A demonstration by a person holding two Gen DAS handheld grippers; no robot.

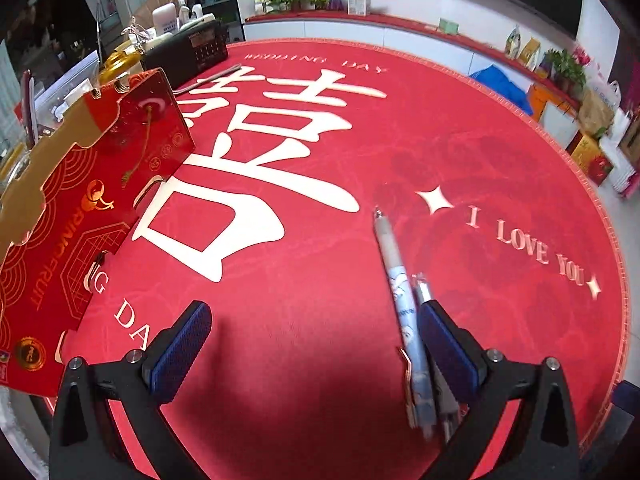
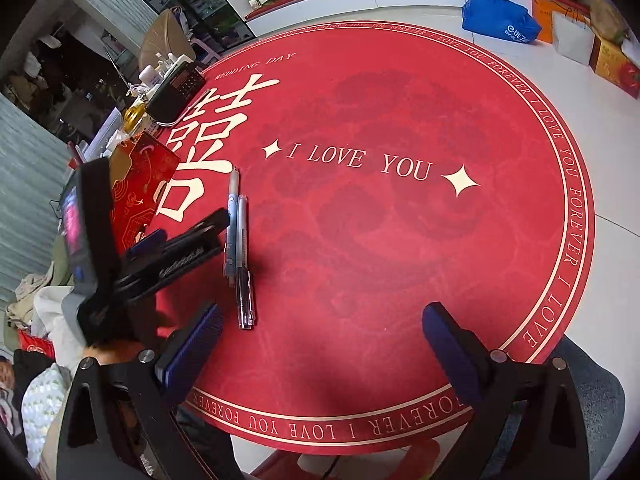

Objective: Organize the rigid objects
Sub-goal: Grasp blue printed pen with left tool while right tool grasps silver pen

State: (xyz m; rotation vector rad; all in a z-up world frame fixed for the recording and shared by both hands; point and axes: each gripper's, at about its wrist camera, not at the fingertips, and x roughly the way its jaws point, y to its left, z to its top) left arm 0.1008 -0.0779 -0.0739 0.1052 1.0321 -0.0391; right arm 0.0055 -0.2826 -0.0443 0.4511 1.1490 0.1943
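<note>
Pens [image 2: 239, 240] lie side by side, touching, on the round red mat [image 2: 400, 260], just left of its "I LOVE YOU" lettering. Left gripper [image 1: 316, 334] hangs wide open beside them, gripping nothing; right gripper [image 2: 322, 334] gapes empty nearer the mat's rim. Red gift box [image 1: 92, 216] stands farther left.

Both cameras ride on hand-held grippers and look steeply down along their own fingers at a round red mat [image 1: 320, 320]. The left wrist view sits low and close, near the mat's left side, beside a red box [image 1: 92, 200]. The right wrist view hangs higher and nearer the near edge, taking in almost the whole mat [image 2: 360, 260]. Both share the two pens [image 2: 238, 240], the box and the far shelf [image 1: 360, 24].
</note>
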